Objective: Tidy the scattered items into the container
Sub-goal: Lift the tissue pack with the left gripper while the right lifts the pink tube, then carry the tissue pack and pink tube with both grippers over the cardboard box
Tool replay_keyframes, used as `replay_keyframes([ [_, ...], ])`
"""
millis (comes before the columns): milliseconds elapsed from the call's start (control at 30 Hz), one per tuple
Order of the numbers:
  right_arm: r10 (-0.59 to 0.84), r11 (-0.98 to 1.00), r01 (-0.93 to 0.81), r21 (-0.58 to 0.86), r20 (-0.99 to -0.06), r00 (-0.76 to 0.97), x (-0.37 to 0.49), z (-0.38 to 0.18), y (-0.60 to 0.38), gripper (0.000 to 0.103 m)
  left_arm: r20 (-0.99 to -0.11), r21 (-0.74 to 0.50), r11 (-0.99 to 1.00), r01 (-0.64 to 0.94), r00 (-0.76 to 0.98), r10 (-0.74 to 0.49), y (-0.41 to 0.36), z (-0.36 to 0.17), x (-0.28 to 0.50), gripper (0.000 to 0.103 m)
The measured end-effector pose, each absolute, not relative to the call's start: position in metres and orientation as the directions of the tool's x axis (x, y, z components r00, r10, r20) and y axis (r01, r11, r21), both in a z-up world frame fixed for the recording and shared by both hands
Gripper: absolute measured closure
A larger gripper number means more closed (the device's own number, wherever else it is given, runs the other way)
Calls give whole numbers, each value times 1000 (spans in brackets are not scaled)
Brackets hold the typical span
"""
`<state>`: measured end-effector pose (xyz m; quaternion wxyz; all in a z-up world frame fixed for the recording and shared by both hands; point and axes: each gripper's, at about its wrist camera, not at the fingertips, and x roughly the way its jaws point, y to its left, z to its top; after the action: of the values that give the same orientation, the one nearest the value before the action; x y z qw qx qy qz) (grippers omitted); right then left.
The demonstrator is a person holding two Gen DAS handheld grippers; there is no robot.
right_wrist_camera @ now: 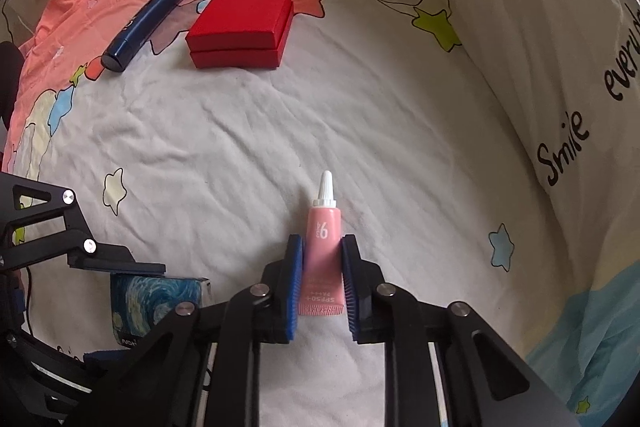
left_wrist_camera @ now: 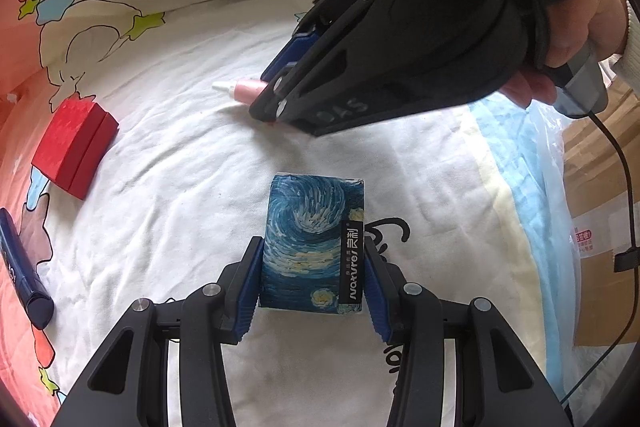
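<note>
My left gripper [left_wrist_camera: 311, 247] is shut on a blue swirl-painted pack [left_wrist_camera: 314, 243] that rests on the white bedsheet; the pack also shows in the right wrist view [right_wrist_camera: 154, 301]. My right gripper [right_wrist_camera: 322, 247] is shut on a pink tube [right_wrist_camera: 323, 259] with a white nozzle, lying on the sheet. In the left wrist view the tube [left_wrist_camera: 244, 90] pokes out beside the right gripper [left_wrist_camera: 266, 107]. A red box [right_wrist_camera: 242, 27] and a dark blue pen-like tube [right_wrist_camera: 148, 21] lie farther off. No container is in view.
A printed quilt [right_wrist_camera: 560, 87] rises along the far and right side. Cardboard boxes [left_wrist_camera: 600, 211] and a plastic bag stand past the bed's right edge. The red box [left_wrist_camera: 74, 147] and the blue tube [left_wrist_camera: 24, 275] lie left of my left gripper.
</note>
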<state>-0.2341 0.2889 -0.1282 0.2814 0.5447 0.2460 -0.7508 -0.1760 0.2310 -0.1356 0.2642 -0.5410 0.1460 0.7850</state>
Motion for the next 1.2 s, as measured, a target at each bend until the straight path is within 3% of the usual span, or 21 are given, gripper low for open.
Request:
replay_keyframes([
  [333, -182, -789, 611, -65, -925, -334, -194, -69, 315, 86, -920, -59, -808, -586, -282, 272, 232, -122, -176, 56],
  [533, -162, -813, 573, -101, -907, -389, -207, -60, 307, 86, -915, -55, -800, -598, -291, 280, 232, -109, -168, 56],
  [1200, -113, -886, 445, -133, -867, -485, -131, 20, 315, 86, -903, -17, -753, -658, -312, 294, 238, -55, -121, 56],
])
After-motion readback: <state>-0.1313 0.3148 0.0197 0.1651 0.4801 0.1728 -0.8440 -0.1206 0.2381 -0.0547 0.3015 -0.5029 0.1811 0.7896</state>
